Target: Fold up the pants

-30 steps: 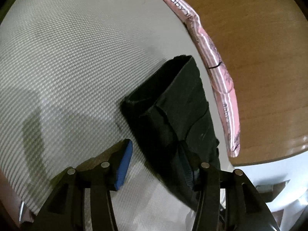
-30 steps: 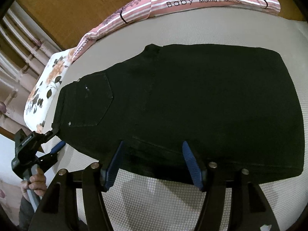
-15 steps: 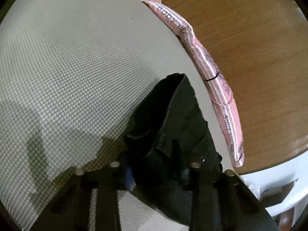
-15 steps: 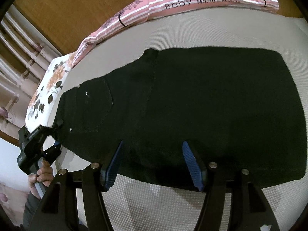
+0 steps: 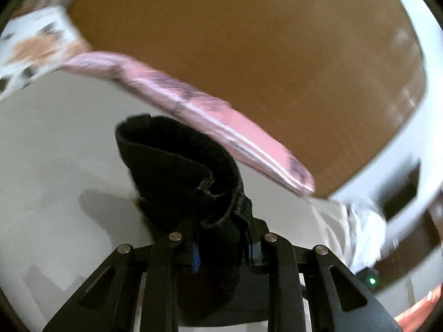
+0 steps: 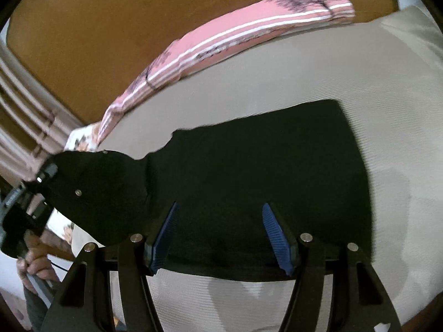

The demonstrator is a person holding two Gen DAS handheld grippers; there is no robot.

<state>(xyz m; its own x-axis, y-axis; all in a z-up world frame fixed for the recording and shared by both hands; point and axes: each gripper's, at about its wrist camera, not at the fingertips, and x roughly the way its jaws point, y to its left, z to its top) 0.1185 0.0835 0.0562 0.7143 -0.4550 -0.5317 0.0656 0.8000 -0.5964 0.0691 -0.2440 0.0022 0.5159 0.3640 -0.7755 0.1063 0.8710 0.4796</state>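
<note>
Black pants [image 6: 249,171] lie folded lengthwise on a beige woven bed surface [image 6: 360,69]. My left gripper [image 5: 221,249] is shut on the waistband end of the pants [image 5: 182,171] and holds it lifted off the surface; the fabric curls up in front of the camera. In the right wrist view that lifted waist end [image 6: 91,191] hangs at the left from the left gripper [image 6: 19,221]. My right gripper [image 6: 221,235] is open, its blue pads on either side of the near edge of the pants, above the fabric.
A pink striped pillow [image 6: 235,36] lies along the wooden headboard [image 6: 110,27] behind the pants. A floral pillow [image 5: 33,49] sits at the left. The bed's edge and a white frame [image 5: 409,166] are at the right in the left wrist view.
My left gripper closed on the waistband and lifted it up off the bed. The waist end now hangs raised in the right wrist view. My right gripper stayed open over the near edge.
</note>
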